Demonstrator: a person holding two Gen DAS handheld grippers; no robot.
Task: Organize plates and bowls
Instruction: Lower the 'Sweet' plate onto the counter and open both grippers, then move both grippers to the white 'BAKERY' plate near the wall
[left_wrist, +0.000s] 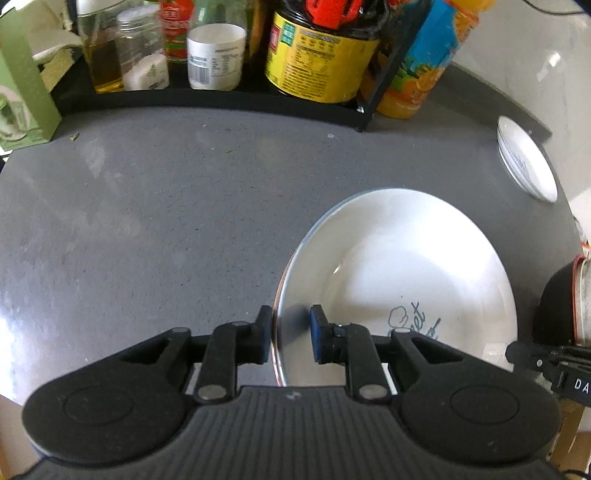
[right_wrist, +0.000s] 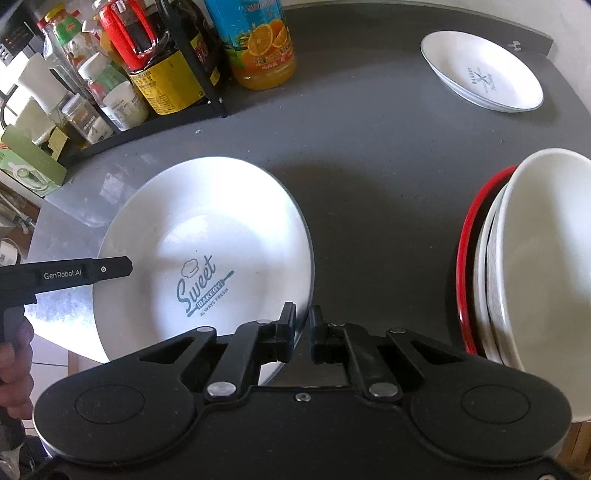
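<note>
Bowls sit nested at the table's right edge, but both plates remain unstacked: left claw and right claw each straddle the big plate's rim, not clenched, the small plate far off.

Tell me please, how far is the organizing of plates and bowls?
Done, it seems: bowls stand nested at the right. In hand: both hand-held grippers, left and right, straddle opposite rim edges of the large Sweet Bakery plate, jaws not fully closed. Left: the smaller plate lies apart at the far corner, not stacked.
</note>
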